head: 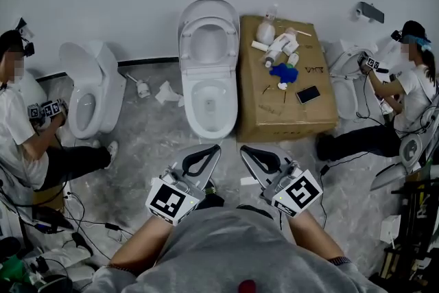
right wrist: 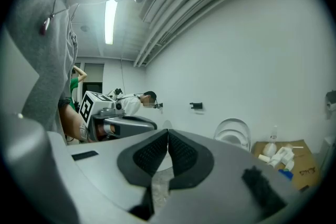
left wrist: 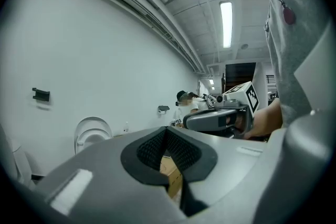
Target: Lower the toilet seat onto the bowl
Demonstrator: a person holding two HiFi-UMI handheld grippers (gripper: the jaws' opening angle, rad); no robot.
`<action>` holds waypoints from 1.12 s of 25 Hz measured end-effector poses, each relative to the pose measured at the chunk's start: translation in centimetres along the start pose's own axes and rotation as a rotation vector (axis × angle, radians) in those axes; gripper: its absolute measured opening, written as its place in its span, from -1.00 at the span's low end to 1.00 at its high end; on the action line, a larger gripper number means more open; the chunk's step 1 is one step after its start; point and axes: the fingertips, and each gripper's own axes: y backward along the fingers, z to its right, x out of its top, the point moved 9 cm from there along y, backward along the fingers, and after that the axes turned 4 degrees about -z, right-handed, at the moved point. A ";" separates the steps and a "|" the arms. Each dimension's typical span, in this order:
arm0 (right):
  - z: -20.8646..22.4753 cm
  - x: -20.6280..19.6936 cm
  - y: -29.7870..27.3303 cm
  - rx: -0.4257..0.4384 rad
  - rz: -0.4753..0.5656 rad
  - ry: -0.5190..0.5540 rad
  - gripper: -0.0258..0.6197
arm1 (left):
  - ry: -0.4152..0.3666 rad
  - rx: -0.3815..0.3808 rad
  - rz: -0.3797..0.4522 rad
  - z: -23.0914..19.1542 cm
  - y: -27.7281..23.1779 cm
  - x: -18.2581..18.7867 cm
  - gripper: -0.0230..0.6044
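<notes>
Both grippers hang side by side above the mottled grey floor (head: 147,141), noses toward the toilet and well short of it. The left gripper (head: 213,149) has its black pads pressed together with nothing between them. The right gripper (head: 245,150) is likewise closed and empty.

The toilet seat (head: 208,44) is ahead of them, beyond the bowl (head: 209,106) and well apart from either gripper. It stands raised, tipped back against the lid (head: 208,9) by the wall. It is a glossy white oval ring, and the bowl's rim below it is bare. In the left gripper view the seat shows left of the jaws, and in the right gripper view it shows to their right.

Just beside the toilet, on its right, sits a cardboard box (head: 274,116) carrying white bottles (head: 278,46), a blue thing (head: 283,72) and a dark phone (head: 308,94). A dark scrawl on the box top is too small to read. The marker cube (head: 171,201) on the left gripper bears only black-and-white squares, no words.
</notes>
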 end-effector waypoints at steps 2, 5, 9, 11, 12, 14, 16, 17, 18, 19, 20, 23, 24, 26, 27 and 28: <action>0.3 0.1 -0.8 -0.012 -0.001 -0.007 -0.88 | 0.008 -0.013 0.001 -0.8 -0.1 -0.2 -0.90; 0.5 0.0 -2.0 -0.021 -0.005 -0.018 -0.88 | 0.003 -0.026 -0.008 -1.7 -0.1 -0.5 -0.90; 0.7 0.4 -3.2 -0.020 -0.006 -0.018 -0.88 | -0.004 -0.032 -0.006 -2.9 -0.4 -0.1 -0.90; 1.0 0.4 -3.6 -0.017 -0.008 -0.011 -0.88 | 0.004 -0.023 -0.001 -3.4 -0.7 0.0 -0.90; 1.2 0.4 -3.7 -0.016 -0.009 -0.010 -0.88 | 0.010 -0.021 -0.003 -3.6 -0.8 0.0 -0.90; 1.6 0.3 -3.9 -0.016 -0.008 -0.013 -0.88 | 0.020 -0.018 -0.011 -3.9 -1.1 -0.1 -0.90; 2.3 0.3 -4.2 -0.014 -0.006 -0.012 -0.88 | -0.005 -0.015 -0.006 -4.5 -1.4 -0.4 -0.90; 2.7 0.3 -4.4 -0.013 -0.005 -0.011 -0.88 | -0.007 -0.008 -0.005 -4.9 -1.6 -0.4 -0.90; 3.0 0.2 -4.6 -0.011 -0.004 -0.009 -0.88 | -0.001 0.001 -0.006 -5.2 -1.8 -0.3 -0.90; 3.4 0.2 -4.8 -0.010 -0.003 -0.008 -0.88 | 0.009 0.007 -0.009 -5.4 -2.0 -0.2 -0.90; 3.8 0.2 -5.0 -0.009 -0.002 -0.006 -0.88 | 0.013 0.010 -0.011 -5.7 -2.2 -0.1 -0.90; 5.1 0.3 -5.7 -0.007 -0.001 -0.004 -0.88 | -0.002 0.024 0.006 -6.8 -3.0 0.1 -0.90; 5.6 0.4 -6.0 -0.004 -0.001 -0.004 -0.88 | 0.000 0.031 0.009 -7.1 -3.2 0.3 -0.90; 6.7 0.6 -6.6 0.002 0.002 -0.002 -0.88 | 0.013 0.039 -0.001 -7.8 -3.9 0.6 -0.90; 7.3 0.7 -6.8 0.003 0.004 -0.001 -0.88 | 0.016 0.041 -0.005 -8.1 -4.3 0.7 -0.90; 7.8 0.8 -7.0 0.003 0.006 -0.001 -0.88 | 0.011 0.042 -0.004 -8.5 -4.7 0.8 -0.90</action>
